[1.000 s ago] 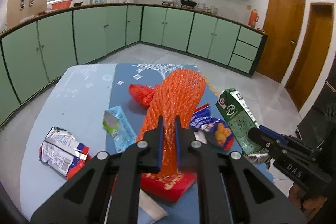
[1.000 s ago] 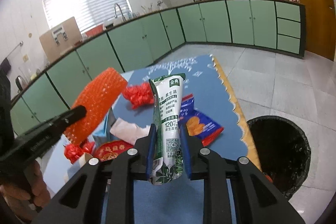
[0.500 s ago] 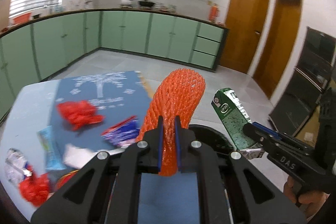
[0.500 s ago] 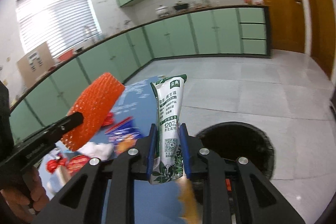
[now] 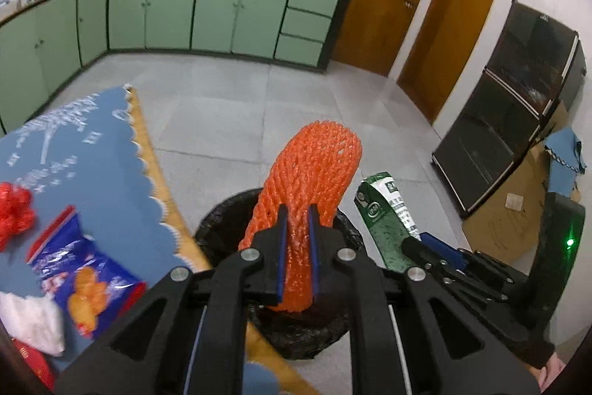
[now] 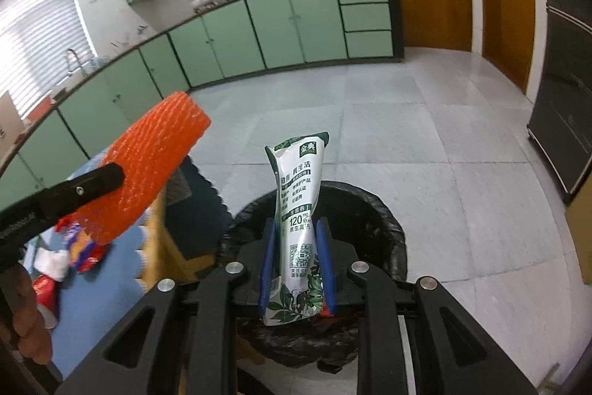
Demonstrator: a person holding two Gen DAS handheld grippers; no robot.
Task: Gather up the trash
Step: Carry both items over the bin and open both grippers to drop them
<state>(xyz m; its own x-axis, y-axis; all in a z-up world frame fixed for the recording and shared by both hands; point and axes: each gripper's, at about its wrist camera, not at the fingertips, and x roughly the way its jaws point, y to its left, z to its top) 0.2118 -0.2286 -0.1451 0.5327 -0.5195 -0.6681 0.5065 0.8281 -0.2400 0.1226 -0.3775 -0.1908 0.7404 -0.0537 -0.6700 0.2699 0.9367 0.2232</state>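
My left gripper (image 5: 296, 247) is shut on an orange foam fruit net (image 5: 314, 165) and holds it over the black-lined trash bin (image 5: 218, 221) on the floor. My right gripper (image 6: 296, 261) is shut on a crushed green and white milk carton (image 6: 299, 187), held upright over the same bin (image 6: 384, 221). The carton also shows in the left wrist view (image 5: 388, 210), to the right of the net. The net also shows in the right wrist view (image 6: 148, 165), at the left.
The blue table (image 5: 74, 165) with scalloped edge lies left of the bin. On it are a blue snack bag (image 5: 77, 269), a red crumpled wrapper (image 5: 14, 213) and white tissue (image 5: 29, 321). Green cabinets line the far wall; a black cabinet (image 5: 518, 121) and cardboard stand at right.
Both grippers have swung right, away from the table, and now hold the net and the carton over the bin. Grips are unchanged.
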